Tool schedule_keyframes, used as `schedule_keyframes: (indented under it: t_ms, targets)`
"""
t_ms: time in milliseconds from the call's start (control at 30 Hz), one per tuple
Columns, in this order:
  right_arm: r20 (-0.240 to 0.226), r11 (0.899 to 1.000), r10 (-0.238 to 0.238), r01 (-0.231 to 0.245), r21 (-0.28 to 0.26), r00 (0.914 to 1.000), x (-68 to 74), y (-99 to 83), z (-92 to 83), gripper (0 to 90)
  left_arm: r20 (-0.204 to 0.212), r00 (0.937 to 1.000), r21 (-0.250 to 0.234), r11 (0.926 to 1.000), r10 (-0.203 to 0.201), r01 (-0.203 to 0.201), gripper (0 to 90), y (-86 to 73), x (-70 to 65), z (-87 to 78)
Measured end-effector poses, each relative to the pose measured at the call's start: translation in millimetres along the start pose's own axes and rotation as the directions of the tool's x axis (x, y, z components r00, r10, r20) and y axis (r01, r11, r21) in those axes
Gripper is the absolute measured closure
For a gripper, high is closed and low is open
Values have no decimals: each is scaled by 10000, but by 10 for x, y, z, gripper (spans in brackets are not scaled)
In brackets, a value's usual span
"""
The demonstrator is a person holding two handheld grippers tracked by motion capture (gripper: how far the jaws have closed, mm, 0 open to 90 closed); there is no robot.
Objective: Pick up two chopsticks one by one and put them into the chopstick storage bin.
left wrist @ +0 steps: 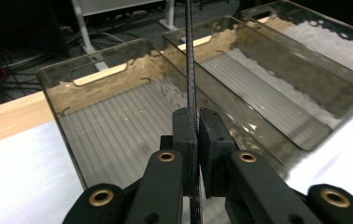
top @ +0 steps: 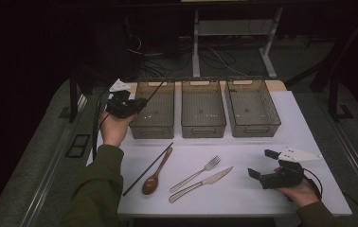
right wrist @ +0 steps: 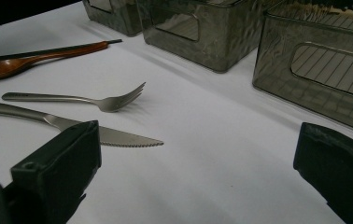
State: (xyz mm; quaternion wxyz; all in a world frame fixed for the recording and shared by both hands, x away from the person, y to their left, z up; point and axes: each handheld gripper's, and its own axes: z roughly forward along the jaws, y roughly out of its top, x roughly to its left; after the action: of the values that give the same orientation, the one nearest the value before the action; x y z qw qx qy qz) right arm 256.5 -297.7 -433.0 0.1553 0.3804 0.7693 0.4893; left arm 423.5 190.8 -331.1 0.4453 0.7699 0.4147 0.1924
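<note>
Carrying a thin black chopstick toward the left bin

Pinched between the closed jaws of the left tool (left wrist: 197, 122), the chopstick (left wrist: 190, 60) ran straight up through the left gripper view, held somewhere along its length with part of it passing down below the pads. It looked light, stiff and very slender, with a faintly textured surface, so it probably would not bend but could swivel or slip in a narrow grip; a hold nearer its middle seemed the safer choice than one at a tip. Below it sat the left bin (top: 156, 109), a smoky clear box with a ribbed floor, with the middle bin (top: 202, 109) and right bin (top: 253, 108) beside it. On the white surface (top: 243, 189) a second chopstick (top: 147, 169) lay against a wooden spoon (top: 156, 174), then a fork (top: 195, 174) and a knife (top: 201, 184). The right tool (top: 262, 166) rested near the knife with its jaws wide apart and nothing between them
</note>
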Motion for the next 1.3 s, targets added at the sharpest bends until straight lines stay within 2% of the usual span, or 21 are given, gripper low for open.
schedule_keyframes:
  t_ms: [200,300,600,1033,1100,1300]
  targets:
    - [-14,10000,2,-2,-4,10000,-2,-1,-1,2,-398,9991,493,9987,-116,136,852,61,89,182]
    - [-24,10000,0,0,-7,10000,-3,-1,-5,2,-528,9982,670,9972,-295,331,852,54,124,266]
    - [-37,10000,35,-35,-12,10000,-8,-3,-9,1,-1053,9932,1469,9870,-499,652,851,-44,212,456]
    - [-36,10000,39,-39,-36,10000,-10,-4,-19,2,-1409,9882,2277,9695,-598,912,851,-160,235,625]
    - [-29,10000,38,-38,-35,10000,-12,-4,-20,2,-1381,9881,2403,9656,-670,991,850,-174,240,643]
    - [-32,10000,33,-33,-35,10000,-10,-4,-20,2,-1260,9895,2578,9608,-712,1020,848,-201,233,685]
